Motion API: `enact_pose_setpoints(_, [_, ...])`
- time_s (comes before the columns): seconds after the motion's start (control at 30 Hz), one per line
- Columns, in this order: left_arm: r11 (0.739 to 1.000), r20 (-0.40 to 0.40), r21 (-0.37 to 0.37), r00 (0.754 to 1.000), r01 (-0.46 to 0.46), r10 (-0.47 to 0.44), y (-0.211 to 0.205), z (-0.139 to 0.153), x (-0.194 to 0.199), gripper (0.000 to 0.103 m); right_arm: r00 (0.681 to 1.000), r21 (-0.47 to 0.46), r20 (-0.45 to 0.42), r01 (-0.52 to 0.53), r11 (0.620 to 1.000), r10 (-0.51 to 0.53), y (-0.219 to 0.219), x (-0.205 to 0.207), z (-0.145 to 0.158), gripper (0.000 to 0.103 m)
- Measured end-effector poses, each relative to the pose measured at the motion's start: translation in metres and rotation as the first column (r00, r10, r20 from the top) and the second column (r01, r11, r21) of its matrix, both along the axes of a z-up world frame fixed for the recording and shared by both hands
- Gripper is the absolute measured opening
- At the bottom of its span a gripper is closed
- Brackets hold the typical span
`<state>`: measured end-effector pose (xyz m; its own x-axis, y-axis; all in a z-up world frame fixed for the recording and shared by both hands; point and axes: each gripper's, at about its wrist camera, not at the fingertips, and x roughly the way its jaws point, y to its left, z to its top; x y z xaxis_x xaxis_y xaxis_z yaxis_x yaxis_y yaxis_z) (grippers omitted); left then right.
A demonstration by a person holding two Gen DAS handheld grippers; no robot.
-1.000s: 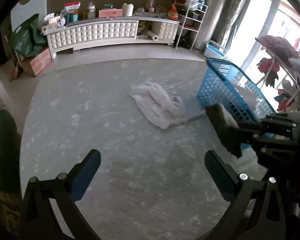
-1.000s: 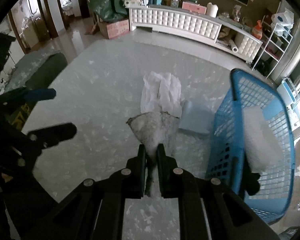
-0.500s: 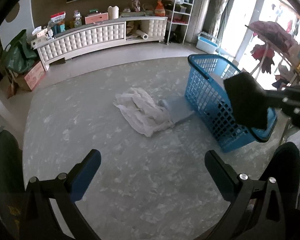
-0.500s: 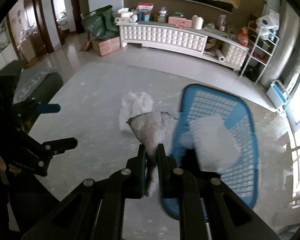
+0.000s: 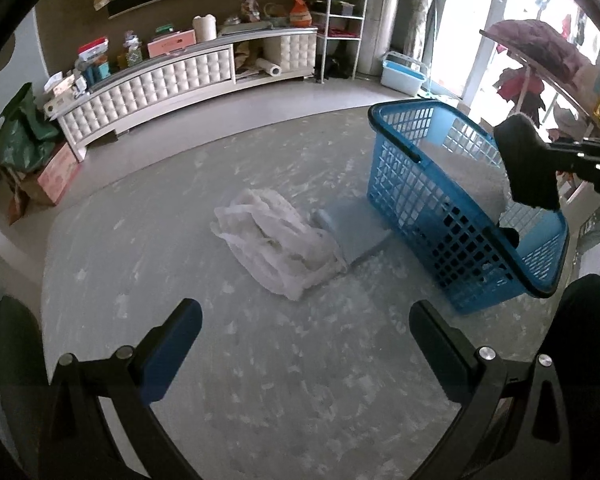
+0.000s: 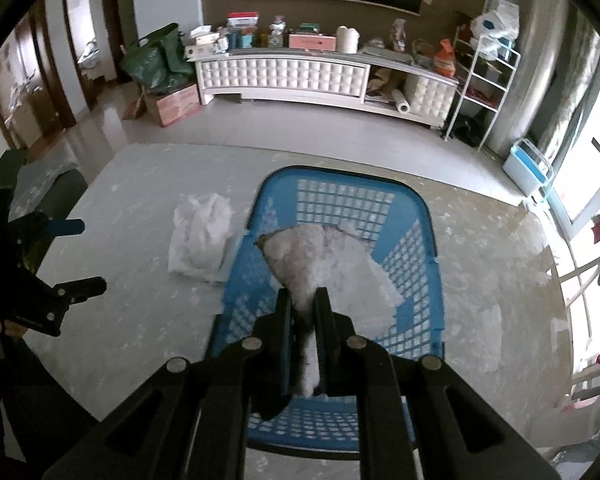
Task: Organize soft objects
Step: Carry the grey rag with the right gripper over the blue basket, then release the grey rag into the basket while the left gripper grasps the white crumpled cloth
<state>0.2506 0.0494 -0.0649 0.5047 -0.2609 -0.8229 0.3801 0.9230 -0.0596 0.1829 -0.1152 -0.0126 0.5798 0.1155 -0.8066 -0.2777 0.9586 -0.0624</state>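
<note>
My right gripper is shut on a grey fuzzy cloth and holds it above the blue basket. In the left wrist view the cloth shows dark over the basket. A white fluffy item lies inside the basket. A crumpled white cloth and a flat pale blue cloth lie on the grey mat left of the basket. My left gripper is open and empty, low over the mat in front of the white cloth.
A long white cabinet with clutter stands along the far wall. A white wire shelf and a small blue-white box stand at the back right. A drying rack with clothes is to the right.
My right gripper has carried the grey cloth from beside the basket to directly above it. The left gripper has stayed open and shifted slightly.
</note>
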Motion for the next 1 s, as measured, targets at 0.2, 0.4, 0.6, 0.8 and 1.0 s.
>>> enact_pose_setpoints(0.2, [0.999,-0.004,-0.002,0.999,0.041,-0.041,-0.003,-0.013,0.022,0.103,0.999,-0.05,0.029,0.039,0.998,-0.038,-0.006,0.002,0.004,0.01])
enact_pose_setpoints(0.4, [0.995,-0.018,-0.006,0.995,0.1,-0.1,-0.01,-0.028,0.041,0.103,0.998,-0.076,0.017,0.063,0.995,-0.062,-0.013,0.014,-0.005,0.01])
enact_pose_setpoints(0.6, [0.987,-0.018,0.063,0.989,0.148,-0.148,-0.022,-0.046,0.056,0.103,0.998,-0.108,0.039,0.051,0.993,-0.047,-0.01,0.017,-0.005,0.01])
enact_pose_setpoints(0.8, [0.978,-0.036,0.079,0.981,0.191,-0.189,-0.028,-0.064,0.07,0.103,0.998,-0.166,0.053,0.027,0.986,-0.019,-0.011,0.021,-0.006,0.01])
enact_pose_setpoints(1.0, [0.973,-0.034,0.072,0.976,0.219,-0.217,-0.034,-0.076,0.082,0.103,0.999,-0.154,0.044,0.02,0.988,-0.013,-0.019,0.025,-0.003,0.01])
